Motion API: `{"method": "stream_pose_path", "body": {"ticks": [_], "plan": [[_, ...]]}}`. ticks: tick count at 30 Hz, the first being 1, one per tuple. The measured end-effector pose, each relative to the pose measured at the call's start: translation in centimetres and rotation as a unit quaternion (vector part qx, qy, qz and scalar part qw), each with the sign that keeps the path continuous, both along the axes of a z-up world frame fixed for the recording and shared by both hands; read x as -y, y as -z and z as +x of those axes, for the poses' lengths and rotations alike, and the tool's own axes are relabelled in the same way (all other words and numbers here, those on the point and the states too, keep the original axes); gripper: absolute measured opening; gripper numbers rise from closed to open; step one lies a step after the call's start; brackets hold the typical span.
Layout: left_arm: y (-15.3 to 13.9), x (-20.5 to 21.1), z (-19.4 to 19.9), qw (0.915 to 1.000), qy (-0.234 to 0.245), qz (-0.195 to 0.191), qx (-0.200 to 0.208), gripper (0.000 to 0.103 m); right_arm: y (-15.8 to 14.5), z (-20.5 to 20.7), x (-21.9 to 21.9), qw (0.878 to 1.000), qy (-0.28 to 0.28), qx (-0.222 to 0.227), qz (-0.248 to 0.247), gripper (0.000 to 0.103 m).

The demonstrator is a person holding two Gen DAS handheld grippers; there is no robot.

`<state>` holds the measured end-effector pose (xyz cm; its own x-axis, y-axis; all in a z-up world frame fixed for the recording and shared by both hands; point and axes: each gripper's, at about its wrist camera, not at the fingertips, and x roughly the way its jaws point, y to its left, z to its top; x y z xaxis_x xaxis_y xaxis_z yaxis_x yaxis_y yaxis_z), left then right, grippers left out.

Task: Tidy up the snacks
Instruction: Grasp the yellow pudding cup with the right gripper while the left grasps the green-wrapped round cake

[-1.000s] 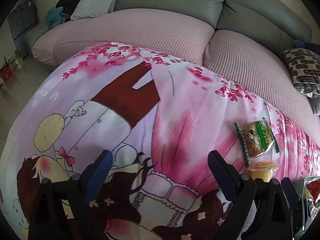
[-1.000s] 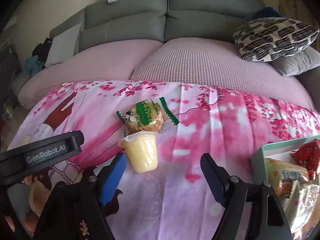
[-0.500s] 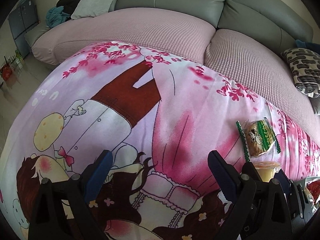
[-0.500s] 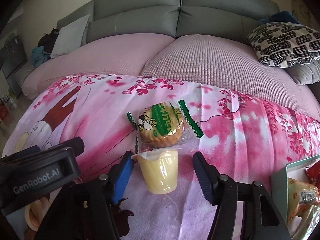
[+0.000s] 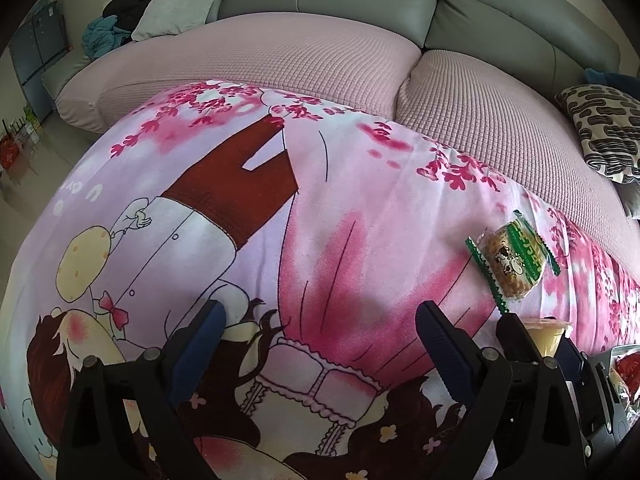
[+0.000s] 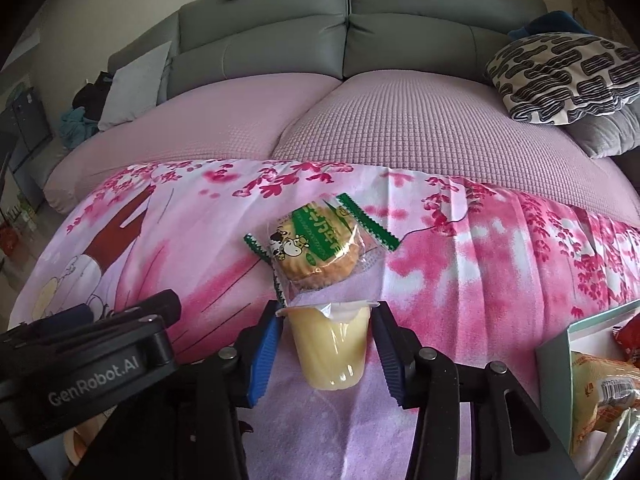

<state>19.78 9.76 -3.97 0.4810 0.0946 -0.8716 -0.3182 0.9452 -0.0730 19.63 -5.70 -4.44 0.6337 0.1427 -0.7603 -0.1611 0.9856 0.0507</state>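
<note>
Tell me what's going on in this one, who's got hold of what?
A person is sorting snacks on a pink printed cloth with two handheld grippers. The right gripper is closing on a yellow pudding cup, which lies between its fingers, though they don't clearly press on it yet. A wrapped biscuit lies just beyond it. The left gripper is open and holds nothing. A box of snacks sits at the right.
</note>
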Motion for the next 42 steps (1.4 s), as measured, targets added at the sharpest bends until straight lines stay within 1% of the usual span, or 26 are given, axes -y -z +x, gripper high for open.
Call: {"method": "stream_pose_path", "body": {"ticks": [6, 10, 12, 13, 15, 17, 19, 23, 25, 28, 32, 33, 35, 36, 38, 40, 42], "plan": [[0.0, 0.2, 0.1, 1.0000, 0.005, -0.005, 0.000, 0.096, -0.4, 0.0, 1.4, 1.000, 0.028, 0.001, -0.008, 0.049], [-0.1, 0.4, 0.2, 0.9999, 0.008, -0.009, 0.001, 0.096, -0.8, 0.1, 3.1, 0.998, 0.056, -0.001, 0.005, 0.048], [-0.2, 0.6, 0.3, 0.9997, 0.013, -0.019, 0.004, 0.096, -1.2, 0.1, 3.9, 0.998, 0.070, 0.004, 0.010, 0.048], [-0.2, 0.7, 0.3, 0.9994, 0.018, -0.028, 0.006, 0.096, -1.4, 0.1, 4.3, 0.997, 0.076, 0.006, 0.014, 0.045], [-0.1, 0.9, 0.6, 0.9988, 0.022, -0.044, 0.004, 0.096, -1.8, 0.1, 5.1, 0.996, 0.090, 0.009, 0.023, 0.045], [-0.1, 1.3, 0.9, 0.9987, 0.023, -0.046, 0.002, 0.096, -1.9, 0.2, 5.7, 0.995, 0.096, 0.012, 0.026, 0.045], [-0.3, 1.9, 1.5, 0.9983, 0.032, -0.048, 0.003, 0.096, -1.9, 0.3, 6.0, 0.994, 0.103, 0.012, 0.023, 0.045], [-0.8, 2.9, 3.1, 0.9954, 0.053, -0.079, 0.009, 0.096, -2.1, 0.3, 7.1, 0.992, 0.116, 0.012, 0.037, 0.045], [-0.8, 3.6, 3.9, 0.9949, 0.062, -0.079, 0.010, 0.096, -2.3, 0.2, 7.5, 0.991, 0.123, 0.015, 0.040, 0.045], [-0.7, 5.1, 4.9, 0.9942, 0.085, -0.066, 0.007, 0.096, -2.5, 0.2, 8.2, 0.989, 0.137, 0.017, 0.044, 0.045], [-0.5, 6.7, 6.1, 0.9890, 0.110, -0.099, 0.011, 0.095, -2.5, 0.1, 8.9, 0.988, 0.148, 0.015, 0.051, 0.045], [-0.5, 7.2, 6.2, 0.9883, 0.115, -0.099, 0.011, 0.095, -2.5, 0.1, 9.0, 0.987, 0.149, 0.015, 0.051, 0.045], [-0.5, 8.2, 6.7, 0.9886, 0.123, -0.086, 0.012, 0.092, -2.5, 0.1, 9.0, 0.987, 0.149, 0.015, 0.052, 0.045], [-0.4, 8.5, 7.0, 0.9889, 0.124, -0.081, 0.012, 0.086, -2.4, 0.1, 9.0, 0.987, 0.149, 0.015, 0.052, 0.045], [-0.3, 8.9, 7.4, 0.9882, 0.128, -0.083, 0.012, 0.080, -2.4, 0.2, 9.0, 0.987, 0.149, 0.014, 0.051, 0.045], [-0.3, 9.3, 7.3, 0.9874, 0.134, -0.083, 0.016, 0.079, -2.4, 0.2, 9.0, 0.988, 0.149, 0.014, 0.050, 0.045], [-0.2, 9.7, 7.3, 0.9874, 0.138, -0.075, 0.016, 0.076, -2.4, 0.2, 9.0, 0.988, 0.149, 0.014, 0.049, 0.045]]}}
